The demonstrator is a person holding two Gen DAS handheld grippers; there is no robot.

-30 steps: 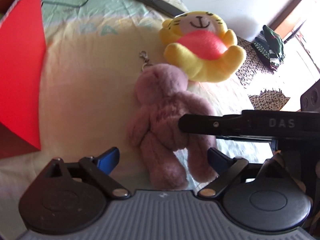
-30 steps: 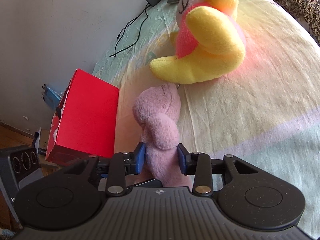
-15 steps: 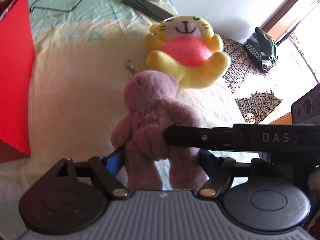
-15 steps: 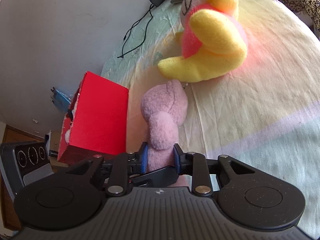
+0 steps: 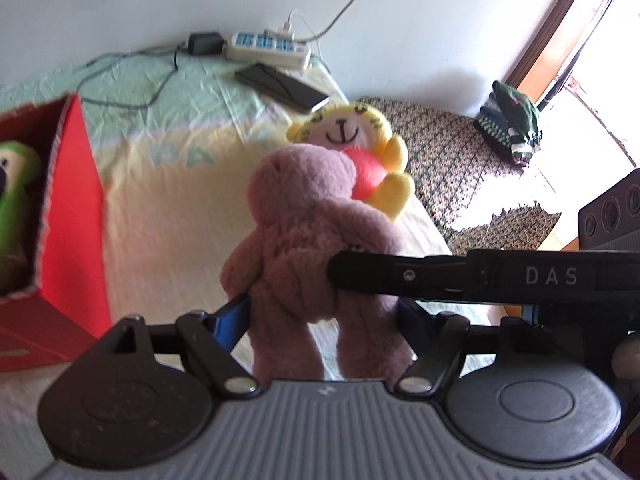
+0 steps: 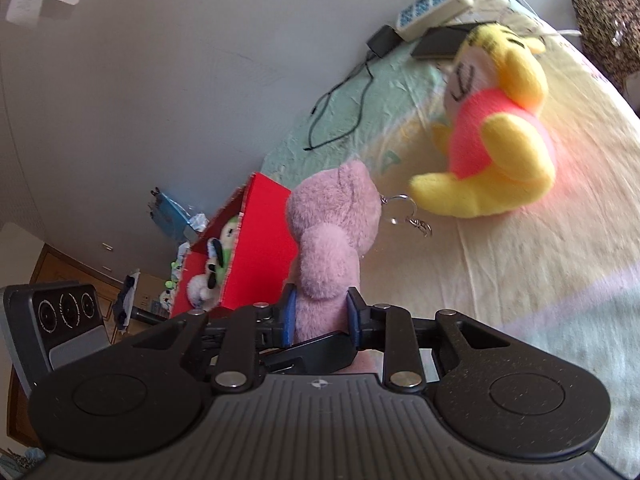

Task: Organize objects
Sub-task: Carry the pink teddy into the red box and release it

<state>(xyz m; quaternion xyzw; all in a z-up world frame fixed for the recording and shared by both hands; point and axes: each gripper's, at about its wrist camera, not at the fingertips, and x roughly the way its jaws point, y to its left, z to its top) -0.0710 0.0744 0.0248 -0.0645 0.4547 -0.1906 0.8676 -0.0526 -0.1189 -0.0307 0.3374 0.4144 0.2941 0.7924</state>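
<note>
bare sheet [image 5: 168,216] between – red box [image 5: 76,216], yellow plush [image 5: 360,140]

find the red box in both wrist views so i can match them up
Left wrist: red box at the left edge, open top showing a green plush inside.
Right wrist: red box left of centre, just behind the pink bear.
Shared landmark: the yellow tiger plush lying on the bed.

bear [image 5: 304,232] before tiger [image 5: 356,140] | box [image 5: 76,200] left | strip [image 5: 266,46] behind
</note>
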